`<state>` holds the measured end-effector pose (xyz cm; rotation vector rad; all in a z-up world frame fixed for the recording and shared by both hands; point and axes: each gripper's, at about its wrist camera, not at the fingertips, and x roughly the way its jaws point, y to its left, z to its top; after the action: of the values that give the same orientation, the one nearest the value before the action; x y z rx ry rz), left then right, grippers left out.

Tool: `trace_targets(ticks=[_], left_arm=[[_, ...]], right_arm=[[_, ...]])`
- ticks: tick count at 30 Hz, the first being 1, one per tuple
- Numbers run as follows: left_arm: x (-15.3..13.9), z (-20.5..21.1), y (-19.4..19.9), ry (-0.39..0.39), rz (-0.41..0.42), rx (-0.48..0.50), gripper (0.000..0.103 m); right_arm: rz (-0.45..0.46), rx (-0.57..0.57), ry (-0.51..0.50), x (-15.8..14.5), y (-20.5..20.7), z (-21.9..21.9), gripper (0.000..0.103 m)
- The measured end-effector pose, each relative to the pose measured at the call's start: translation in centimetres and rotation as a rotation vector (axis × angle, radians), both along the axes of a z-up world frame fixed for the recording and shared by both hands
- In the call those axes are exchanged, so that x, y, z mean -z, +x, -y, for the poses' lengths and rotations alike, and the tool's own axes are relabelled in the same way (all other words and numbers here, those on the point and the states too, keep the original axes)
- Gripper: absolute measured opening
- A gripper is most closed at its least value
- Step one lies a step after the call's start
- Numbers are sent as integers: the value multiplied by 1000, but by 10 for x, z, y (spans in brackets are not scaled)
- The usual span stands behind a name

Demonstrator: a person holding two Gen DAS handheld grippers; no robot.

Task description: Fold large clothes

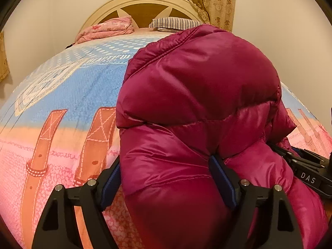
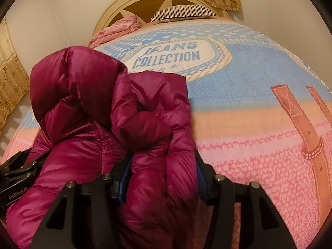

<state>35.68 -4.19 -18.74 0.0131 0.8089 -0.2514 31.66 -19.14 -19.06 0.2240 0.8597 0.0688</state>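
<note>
Now you've got both grippers, left (image 1: 166,178) & right (image 2: 161,178), clamped on shiny magenta quilted puffer jacket (image 1: 197,95), bunched on patterned fleece bedspread (image 1: 62,108), prob. gathering bulk for next fold.

Both the left tongs (image 1: 168,178) and right tongs (image 2: 160,178) clamp fabric, angled downward.

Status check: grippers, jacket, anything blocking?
Left gripper shut on jacket. Right gripper shut on jacket too. Jacket bunched on the bed. Nothing blocking.
</note>
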Motion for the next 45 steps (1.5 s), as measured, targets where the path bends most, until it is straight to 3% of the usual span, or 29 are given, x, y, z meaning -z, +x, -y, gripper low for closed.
trace_targets(ticks=[8, 16, 19, 30, 45], left_arm=[[-2, 4, -7, 9, 25, 20, 68], [-12, 3, -11, 21, 45, 25, 43], [-22, 3, -16, 47, 51, 23, 39], [-55, -26, -57, 59, 84, -8, 35], [-80, -108, -102, 14, 125, -146, 35]], right_arm=[[3, -1, -1, 0, 1, 0, 53], [22, -40, 20, -4, -4, -5, 34], [36, -55, 31, -11, -9, -6, 26], [57, -118, 73, -38, -36, -34, 22], [103, -327, 88, -68, -53, -134, 21]])
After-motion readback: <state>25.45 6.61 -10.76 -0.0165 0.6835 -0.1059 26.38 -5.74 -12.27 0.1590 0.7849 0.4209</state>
